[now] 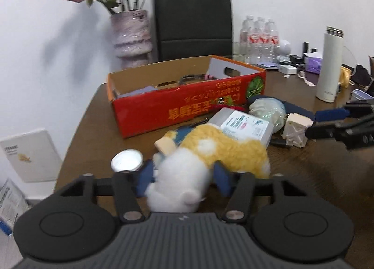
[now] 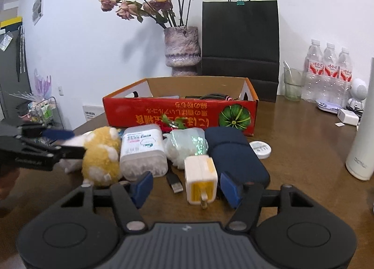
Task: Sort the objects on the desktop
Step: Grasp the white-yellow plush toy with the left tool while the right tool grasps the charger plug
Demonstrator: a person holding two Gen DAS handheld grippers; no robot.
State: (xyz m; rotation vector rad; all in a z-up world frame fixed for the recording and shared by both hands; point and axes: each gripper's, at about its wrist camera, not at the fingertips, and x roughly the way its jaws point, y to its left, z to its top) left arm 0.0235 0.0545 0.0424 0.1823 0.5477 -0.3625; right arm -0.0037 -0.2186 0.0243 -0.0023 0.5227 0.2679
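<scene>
Two close wrist views, shared box

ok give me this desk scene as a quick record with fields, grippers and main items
left gripper: closed on the plush toy, white end between the pads
right gripper: open, pads either side of the white charger, not pressing
box: red cardboard, open top, cables inside
in front of box: cotton swab tub, navy case, plastic bag
table: brown wood

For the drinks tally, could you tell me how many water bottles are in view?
3: left bottle, middle bottle and right bottle stand side by side at the table's back edge against the wall; others may be hidden behind.
</scene>
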